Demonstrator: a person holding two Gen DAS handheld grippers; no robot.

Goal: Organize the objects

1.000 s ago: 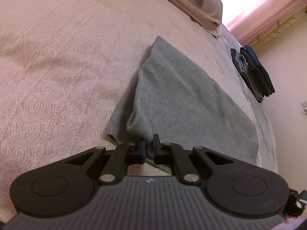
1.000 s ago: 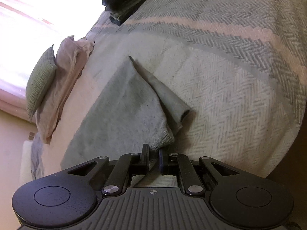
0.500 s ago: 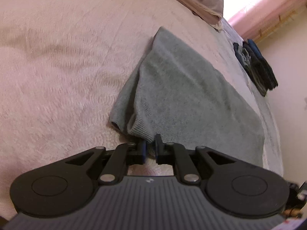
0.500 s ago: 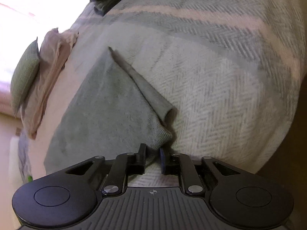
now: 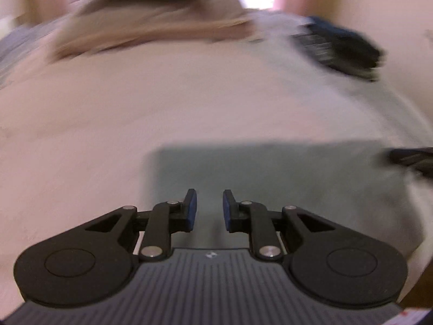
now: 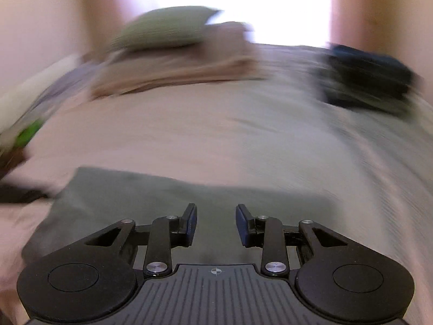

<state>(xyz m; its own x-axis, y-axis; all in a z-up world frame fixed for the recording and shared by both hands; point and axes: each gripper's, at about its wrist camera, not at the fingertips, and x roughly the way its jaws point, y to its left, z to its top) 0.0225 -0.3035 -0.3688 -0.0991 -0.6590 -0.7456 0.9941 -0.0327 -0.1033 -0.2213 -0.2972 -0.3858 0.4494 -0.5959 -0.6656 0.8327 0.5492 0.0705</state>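
Note:
A grey folded sweater point(image 5: 270, 173) lies flat on the bed as a neat rectangle; it also shows in the right wrist view point(image 6: 167, 197). My left gripper point(image 5: 209, 208) is open and empty over the sweater's near left part. My right gripper point(image 6: 215, 223) is open and empty over its near right part. The right gripper's tip point(image 5: 411, 158) shows at the right edge of the left wrist view. Both views are blurred by motion.
A stack of dark folded clothes point(image 5: 338, 46) lies at the bed's far right, also in the right wrist view point(image 6: 368, 81). A green cushion point(image 6: 167, 28) on tan pillows point(image 5: 151, 29) is at the head. The pink bedspread point(image 5: 135, 108) stretches between.
Both grippers have let go of the sweater's edges and opened. Both cameras have swung to face the head of the bed. The sweater now lies flat as a rectangle.

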